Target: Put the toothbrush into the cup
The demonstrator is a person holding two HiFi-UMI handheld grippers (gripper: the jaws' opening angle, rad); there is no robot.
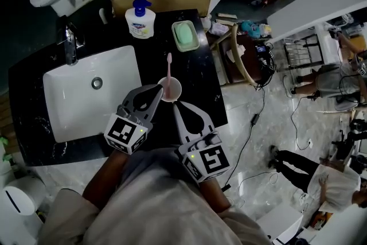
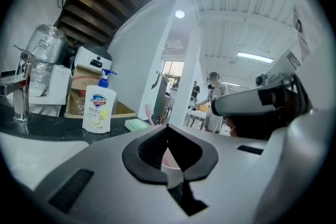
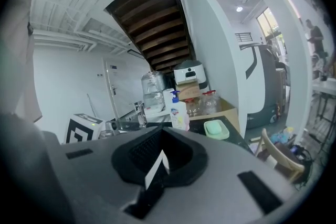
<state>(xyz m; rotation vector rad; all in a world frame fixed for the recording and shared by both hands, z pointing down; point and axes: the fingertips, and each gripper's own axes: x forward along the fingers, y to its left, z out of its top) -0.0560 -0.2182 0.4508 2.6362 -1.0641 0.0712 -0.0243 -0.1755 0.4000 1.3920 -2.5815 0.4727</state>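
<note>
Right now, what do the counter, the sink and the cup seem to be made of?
Counter: probably polished stone, black with pale veins and a slight sheen. Sink: likely glazed ceramic, plain glossy white with a smooth moulded basin. Cup: seems to be plastic, matte pale pink with a thin rim, though the look leaves this open.

Pump bottle (image 1: 140, 20) stands beside a green tray (image 1: 185, 35), perhaps soap.
</note>
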